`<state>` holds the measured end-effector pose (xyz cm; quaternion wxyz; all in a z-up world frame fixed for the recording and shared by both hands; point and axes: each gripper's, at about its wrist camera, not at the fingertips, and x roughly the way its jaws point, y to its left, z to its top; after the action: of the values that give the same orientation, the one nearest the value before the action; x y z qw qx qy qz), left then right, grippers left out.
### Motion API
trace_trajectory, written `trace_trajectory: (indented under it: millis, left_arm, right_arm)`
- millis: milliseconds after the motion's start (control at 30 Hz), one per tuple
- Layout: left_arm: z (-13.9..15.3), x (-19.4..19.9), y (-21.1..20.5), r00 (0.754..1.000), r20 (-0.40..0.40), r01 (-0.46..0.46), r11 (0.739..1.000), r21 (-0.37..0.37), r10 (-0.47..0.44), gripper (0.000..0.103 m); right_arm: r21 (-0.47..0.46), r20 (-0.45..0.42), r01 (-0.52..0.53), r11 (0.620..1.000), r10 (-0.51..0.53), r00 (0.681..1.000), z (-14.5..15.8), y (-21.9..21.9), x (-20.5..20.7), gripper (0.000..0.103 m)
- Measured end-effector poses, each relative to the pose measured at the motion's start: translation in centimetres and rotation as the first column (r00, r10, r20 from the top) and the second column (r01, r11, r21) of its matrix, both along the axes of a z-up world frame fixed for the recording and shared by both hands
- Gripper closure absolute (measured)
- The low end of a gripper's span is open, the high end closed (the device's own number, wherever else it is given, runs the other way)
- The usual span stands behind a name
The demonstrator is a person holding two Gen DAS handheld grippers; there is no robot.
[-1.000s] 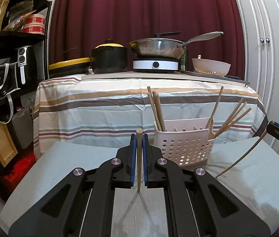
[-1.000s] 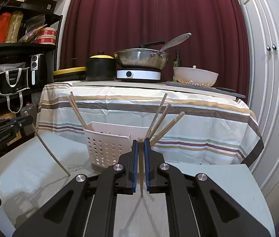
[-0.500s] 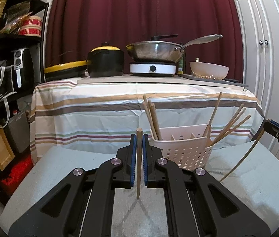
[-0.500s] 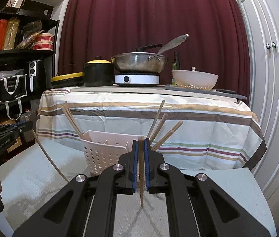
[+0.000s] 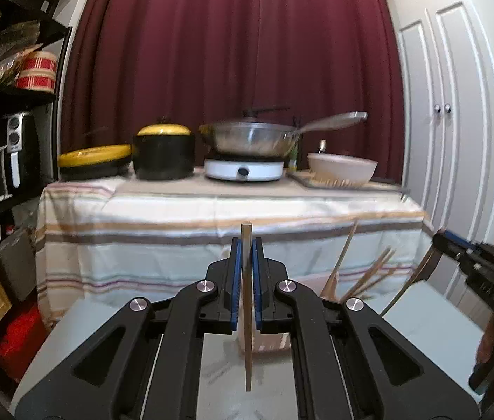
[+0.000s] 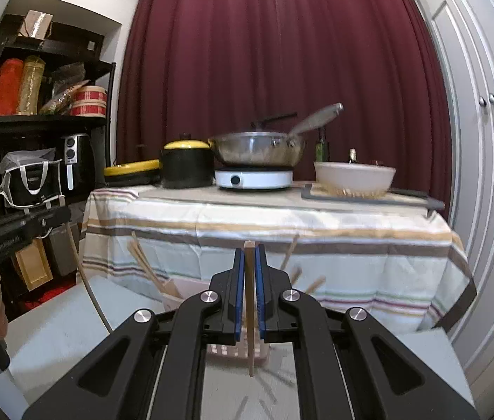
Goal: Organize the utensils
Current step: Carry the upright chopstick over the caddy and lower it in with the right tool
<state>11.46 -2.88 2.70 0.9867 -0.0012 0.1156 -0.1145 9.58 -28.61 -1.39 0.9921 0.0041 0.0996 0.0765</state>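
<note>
We are mid-carry, by our reading: each gripper has one wooden chopstick clamped upright between its blue pads, and neither stick is yet in the basket. The left gripper is clenched on its chopstick, whose thin end hangs free above the pale counter; the right gripper grasps its own chopstick the same way. The white perforated basket sits on the counter just beyond both grippers, largely hidden behind their jaws, with other chopsticks already leaning out of it at the left and right ends. The next move, we judge, calls for bringing each held stick over an open compartment, thin end down, and loosening only once it stands inside; the leaning sticks could be knocked on the way in.

Behind the counter stands a table under a striped cloth, backed by a dark red curtain. On it we see a wok on a white hob, a black pot with a yellow lid and a pale bowl. A black shelf unit fills the left side, white cupboard doors the right
</note>
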Motion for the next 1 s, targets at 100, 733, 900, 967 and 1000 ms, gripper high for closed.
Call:
trace_trajectory:
  millis: [100, 733, 900, 967, 1000]
  left_arm:
    - [2.1, 0.4, -0.5, 0.999, 0.05, 0.013, 1.0, -0.003, -0.012, 0.097]
    - [6.6, 6.8, -4.3, 0.98, 0.198, 0.024, 0.999, -0.045, -0.014, 0.097]
    - [4.7, 8.7, -4.9, 0.982, 0.188, 0.01, 0.999, -0.031, -0.004, 0.097]
    - [3.8, 9.6, -5.2, 0.984, 0.177, 0.002, 1.0, -0.026, 0.002, 0.097]
    - [3.3, 10.1, -5.2, 0.986, 0.167, 0.004, 1.0, -0.028, 0.001, 0.097]
  right_arm:
    - [0.002, 0.028, -0.013, 1.0, 0.013, 1.0, 1.2, 0.1, 0.5, 0.096]
    - [0.013, 0.166, -0.026, 1.0, 0.023, 0.986, 5.5, 0.6, 5.7, 0.096]
    - [0.035, 0.155, -0.035, 0.999, 0.029, 0.987, 4.3, 0.7, 8.3, 0.096]
    - [0.032, 0.139, -0.034, 0.999, 0.029, 0.99, 3.3, 0.9, 9.3, 0.096]
    - [0.031, 0.129, -0.035, 0.999, 0.031, 0.991, 2.9, 1.0, 9.8, 0.096]
